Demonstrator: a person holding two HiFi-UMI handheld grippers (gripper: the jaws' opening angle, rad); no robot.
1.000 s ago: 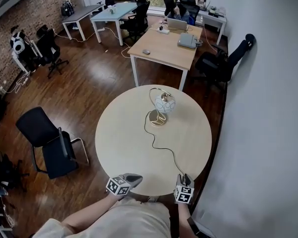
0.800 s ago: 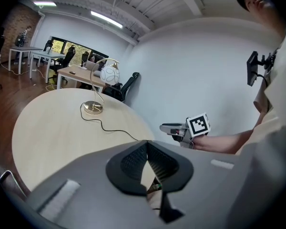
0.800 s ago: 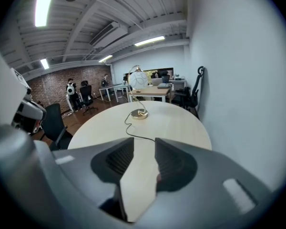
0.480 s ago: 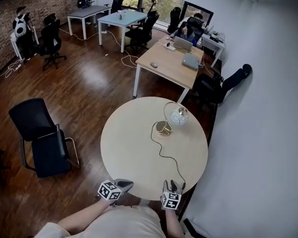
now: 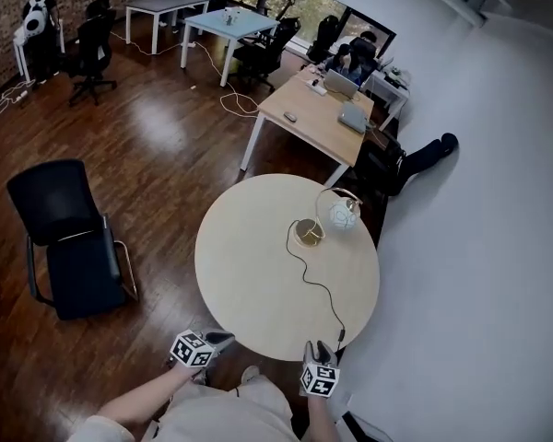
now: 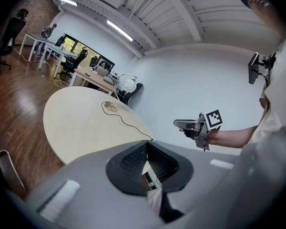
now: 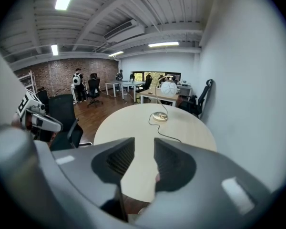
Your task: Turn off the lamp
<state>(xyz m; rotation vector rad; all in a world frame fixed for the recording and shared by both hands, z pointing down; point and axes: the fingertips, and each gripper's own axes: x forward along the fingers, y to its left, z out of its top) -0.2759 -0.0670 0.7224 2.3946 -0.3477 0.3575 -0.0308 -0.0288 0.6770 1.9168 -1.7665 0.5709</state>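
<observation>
The lamp (image 5: 342,214) stands on the far side of the round table (image 5: 249,265), a little right of centre in the head view. It has a white globe shade on a curved gold arm above a round gold base (image 5: 307,233). Its thin black cord (image 5: 319,285) snakes from the base toward the bottom of the frame and drops over the table's near rim. Whether the bulb is lit I can't make out.

Both tools sit at the bottom of the head view, just off that near rim and well apart from the lamp. The left gripper (image 6: 146,141) has its 2 jaws brought together at the tips, with nothing in them. The right gripper (image 7: 144,142) has its jaws standing wide — bare tabletop shows through the gap. They have just been closing a little, with nothing between them. It hangs near where the cord leaves the table.

A black chair (image 5: 64,238) stands at the left of the frame, and a wooden desk (image 5: 304,118) sits beyond the table, toward the top.
</observation>
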